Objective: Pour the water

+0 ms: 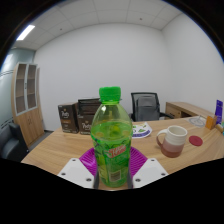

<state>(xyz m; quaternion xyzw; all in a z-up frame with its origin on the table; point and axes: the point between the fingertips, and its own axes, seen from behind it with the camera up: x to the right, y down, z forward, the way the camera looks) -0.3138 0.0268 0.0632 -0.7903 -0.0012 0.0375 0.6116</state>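
Observation:
A green plastic bottle (111, 140) with a green cap and a yellow-green label stands upright between my fingers, held above the wooden table (65, 150). My gripper (111, 160) is shut on the bottle, with the purple pads (91, 158) pressed against both of its sides. A white mug (172, 138) with a dark lower band sits on the table to the right, a little beyond the bottle. The bottle hides what lies straight behind it.
A plate (139, 130) lies behind the bottle, and a red coaster (196, 141) right of the mug. A black office chair (145, 104) stands beyond the table. Dark boxes (79, 115) sit at the far left; a wooden cabinet (28, 100) lines the left wall.

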